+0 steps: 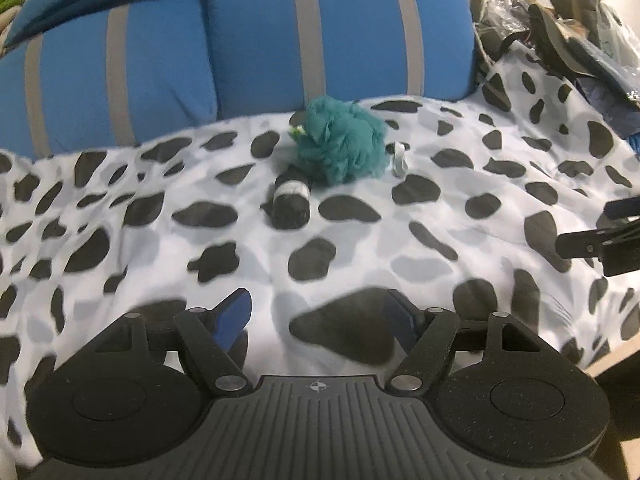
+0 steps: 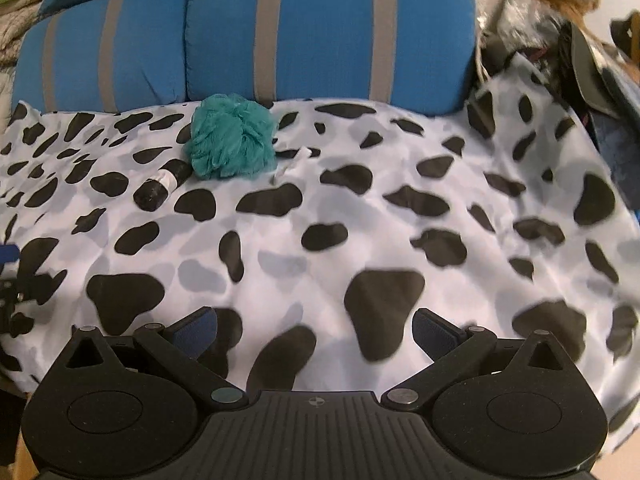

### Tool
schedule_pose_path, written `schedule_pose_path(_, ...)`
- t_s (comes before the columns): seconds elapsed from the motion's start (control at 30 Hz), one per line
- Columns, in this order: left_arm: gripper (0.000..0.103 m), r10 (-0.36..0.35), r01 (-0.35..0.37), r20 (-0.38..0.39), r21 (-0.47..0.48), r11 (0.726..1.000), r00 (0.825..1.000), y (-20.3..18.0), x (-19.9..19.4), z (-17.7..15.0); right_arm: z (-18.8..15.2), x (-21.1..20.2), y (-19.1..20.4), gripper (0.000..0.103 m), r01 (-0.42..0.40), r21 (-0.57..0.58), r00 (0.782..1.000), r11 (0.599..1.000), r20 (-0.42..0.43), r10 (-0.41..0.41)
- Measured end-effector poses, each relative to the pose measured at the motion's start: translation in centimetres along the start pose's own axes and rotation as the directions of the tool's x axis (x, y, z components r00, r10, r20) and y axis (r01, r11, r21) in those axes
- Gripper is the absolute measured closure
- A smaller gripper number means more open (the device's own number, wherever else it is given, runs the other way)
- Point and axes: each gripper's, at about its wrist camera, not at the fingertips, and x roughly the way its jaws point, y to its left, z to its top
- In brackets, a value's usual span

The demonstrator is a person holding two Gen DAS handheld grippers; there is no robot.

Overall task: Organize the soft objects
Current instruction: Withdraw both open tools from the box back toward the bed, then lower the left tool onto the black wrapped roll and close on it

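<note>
A teal mesh pouf [image 1: 342, 142] lies on the cow-print cover [image 1: 440, 208] just before the blue striped pillows [image 1: 336, 28]; a black rolled bundle [image 1: 291, 202] touches its near side. Left gripper [image 1: 318, 316] and right gripper [image 2: 316, 330] hover over the cover nearer the camera; both sets of fingers stand apart, nothing between them.

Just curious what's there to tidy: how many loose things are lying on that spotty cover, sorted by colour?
Teal: 1, the mesh bath puff
Black with a white band: 1, the rolled bundle
White: 1, a small loop beside the puff, too blurred to identify
Total: 3
</note>
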Motion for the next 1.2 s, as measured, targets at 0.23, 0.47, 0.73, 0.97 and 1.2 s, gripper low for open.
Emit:
schedule_pose_path(0.23,0.031,-0.043,0.043,0.01,0.03,0.999,0.999,0.4,2.1,0.4,2.1,2.0,0.2,0.0,-0.026,-0.036,0.999,0.999,0.02,0.027)
schedule_pose_path(0.47,0.031,-0.039,0.039,-0.002,0.04,0.998,0.999,1.1,4.8,1.4,4.0,4.8,0.4,0.0,-0.03,-0.06,1.0,0.998,-0.001,0.03)
schedule_pose_path(0.73,0.031,-0.001,0.002,-0.023,0.037,0.999,1.0,2.4,8.4,2.7,5.8,7.2,0.4,0.0,-0.048,-0.039,0.999,0.998,-0.02,0.048)
schedule_pose_path(0.97,0.031,-0.01,0.011,-0.025,0.017,1.0,1.0,3.5,11.1,4.2,6.8,9.1,1.2,0.0,-0.066,-0.067,0.997,0.996,-0.035,0.064)
schedule_pose_path(1.2,0.032,-0.018,0.017,-0.049,-0.009,1.0,0.999,4.6,14.4,5.0,7.6,11.3,1.3,0.0,-0.077,-0.067,0.996,0.995,-0.049,0.074)
